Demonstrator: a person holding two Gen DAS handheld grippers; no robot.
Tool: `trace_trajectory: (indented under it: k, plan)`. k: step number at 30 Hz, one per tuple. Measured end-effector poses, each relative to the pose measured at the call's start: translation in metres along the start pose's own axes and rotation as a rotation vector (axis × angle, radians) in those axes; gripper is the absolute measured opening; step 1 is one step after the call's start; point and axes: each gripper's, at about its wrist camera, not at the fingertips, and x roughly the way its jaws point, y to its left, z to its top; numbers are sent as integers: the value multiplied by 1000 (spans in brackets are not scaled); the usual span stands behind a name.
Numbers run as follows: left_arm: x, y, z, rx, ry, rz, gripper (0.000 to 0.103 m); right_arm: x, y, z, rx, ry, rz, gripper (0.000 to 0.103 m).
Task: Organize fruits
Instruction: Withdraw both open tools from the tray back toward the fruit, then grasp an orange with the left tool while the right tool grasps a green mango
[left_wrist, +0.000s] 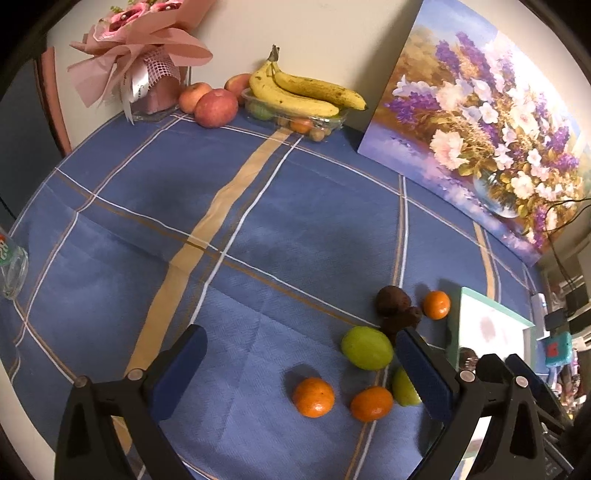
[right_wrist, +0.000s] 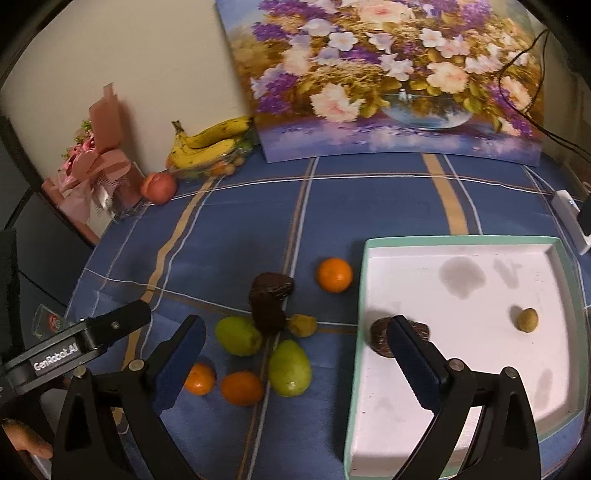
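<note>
While both tools hang spread and empty, we hover over loose fruit.
Our left gripper (left_wrist: 303, 373) and right gripper (right_wrist: 295, 354) gape above oranges (right_wrist: 334, 275), green fruits (right_wrist: 238, 336) and dark fruits (right_wrist: 269, 299) on the blue tablecloth (right_wrist: 229, 229); the white tray (right_wrist: 461, 376) holds another dark fruit (right_wrist: 382, 338) and a small tan one (right_wrist: 527, 319).

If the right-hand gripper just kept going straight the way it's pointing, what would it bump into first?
Probably the near green fruit, which lies between the open fingers of the right gripper; the depth is hard to judge. The white tray sits off to its right.
</note>
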Motion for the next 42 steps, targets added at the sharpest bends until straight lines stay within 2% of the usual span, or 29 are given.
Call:
trace_trajectory:
  k: [8, 13, 15, 17, 19, 22, 28, 34, 36, 40, 42]
  plan:
    - [1, 7, 3, 0, 11, -2, 103, 6, 5, -1, -30, 24, -4, 98]
    - [-2, 3, 2, 4, 13, -49, 102, -1, 5, 1, -26, -5, -8, 97]
    - [2, 1, 0, 12, 34, -47, 101, -3, 6, 3, -27, -10, -9, 92]
    - [7, 2, -2, 1, 58, -51, 100, -2, 7, 3, -30, -2, -1, 80]
    - [14, 3, -5, -6, 85, -46, 97, 3, 8, 2, -37, 20, 3, 79]
    - [25, 3, -10, -10, 129, -33, 95, 12, 10, -1, -48, 52, -5, 66]
    - [43, -1, -21, -10, 203, -43, 92, 36, 14, -13, -76, 150, -20, 56]
    - [56, -4, -30, 2, 257, -38, 89, 61, 17, -27, -106, 238, -39, 51]
    - [61, -5, -33, 2, 281, -38, 77, 66, 17, -31, -110, 256, -45, 49]
    - [66, -3, -37, -4, 308, -35, 71, 73, 17, -34, -119, 278, -64, 43]
    - [68, -4, -39, -4, 319, -34, 63, 76, 17, -36, -120, 286, -66, 42]
